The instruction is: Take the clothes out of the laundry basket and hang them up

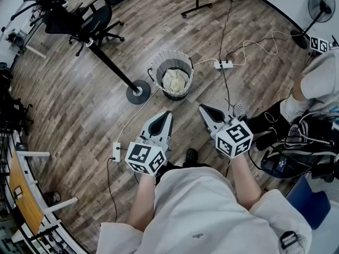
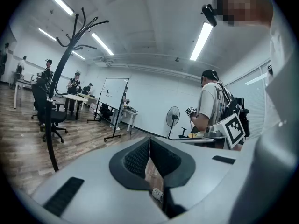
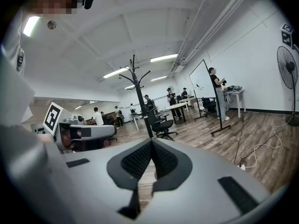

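The laundry basket (image 1: 157, 66) stands on the wooden floor ahead of the two grippers, apart from them. A pale bundle of clothes (image 1: 175, 81) lies inside it, but I cannot tell which garments they are. Just left of the basket is the round base of the coat stand (image 1: 138, 91). Its dark pole runs to the upper left, where its top is hard to make out against a black office chair (image 1: 87, 20). A white power strip (image 1: 224, 64) lies on the floor to the right of the basket, with cables going to it. A fan (image 1: 320, 1) stands by the far wall. A second person (image 1: 323, 78), cut off by the edge, is at the right. The left gripper (image 1: 167, 114) and the right gripper (image 1: 203, 108) point toward the basket. Both have their jaws pressed together, with nothing between them. The wearer's own shirt hides the floor below the grippers.
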